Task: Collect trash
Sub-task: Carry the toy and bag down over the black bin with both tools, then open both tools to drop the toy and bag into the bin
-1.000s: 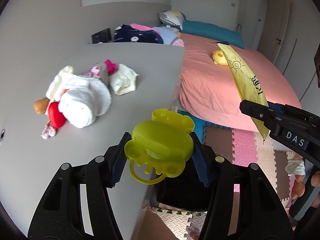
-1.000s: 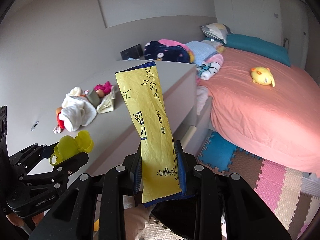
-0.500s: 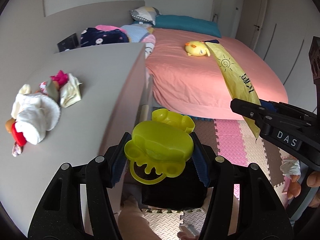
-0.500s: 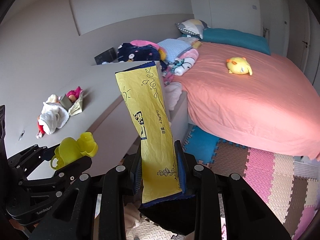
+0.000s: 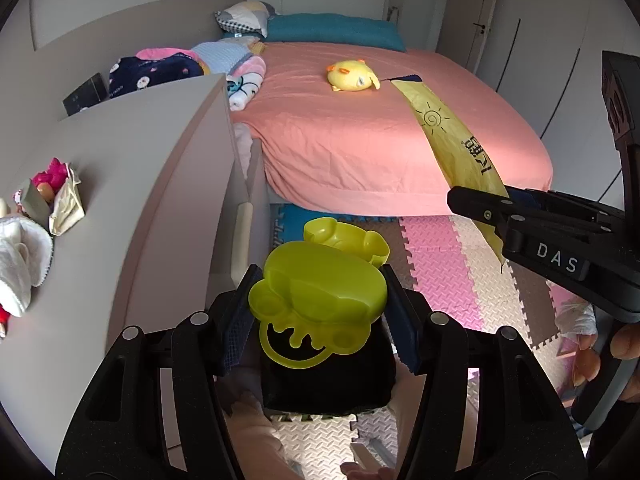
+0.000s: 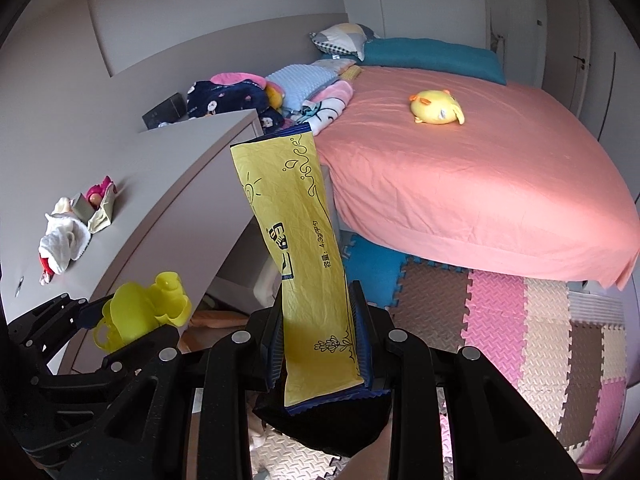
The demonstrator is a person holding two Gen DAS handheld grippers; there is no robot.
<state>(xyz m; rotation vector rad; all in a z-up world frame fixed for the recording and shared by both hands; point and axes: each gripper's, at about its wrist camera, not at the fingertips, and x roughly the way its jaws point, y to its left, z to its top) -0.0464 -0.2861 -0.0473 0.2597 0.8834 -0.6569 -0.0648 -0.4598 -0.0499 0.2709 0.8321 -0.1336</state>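
Left wrist view: the left gripper [image 5: 318, 312] is seen clamped on a yellow-green plastic case [image 5: 320, 292], pinched across its width at 6 o'clock so the hinged lid stays up and clear of the pads. The right gripper [image 5: 480, 206] is noted at 3 o'clock, side on; a yellow wrapper [image 5: 452, 136] is carried in it, slanting up toward 1 o'clock in front of the pink bed [image 5: 360, 140]. A grey counter [image 5: 120, 184] lies at 9 o'clock, with a heap of cloth and small toys [image 5: 24, 240] left at its far edge. Right wrist view: the right gripper [image 6: 320, 340] is seen closed on the lower end of the yellow wrapper [image 6: 296, 224], held by that end so it stands upright. The left gripper [image 6: 100, 320] with the case [image 6: 136, 312] appears at 8 o'clock. Both pieces are judged to be in hand for carrying to a bin; none is shown. A yellow plush toy [image 6: 436, 110] rests on the bed at 1 o'clock.
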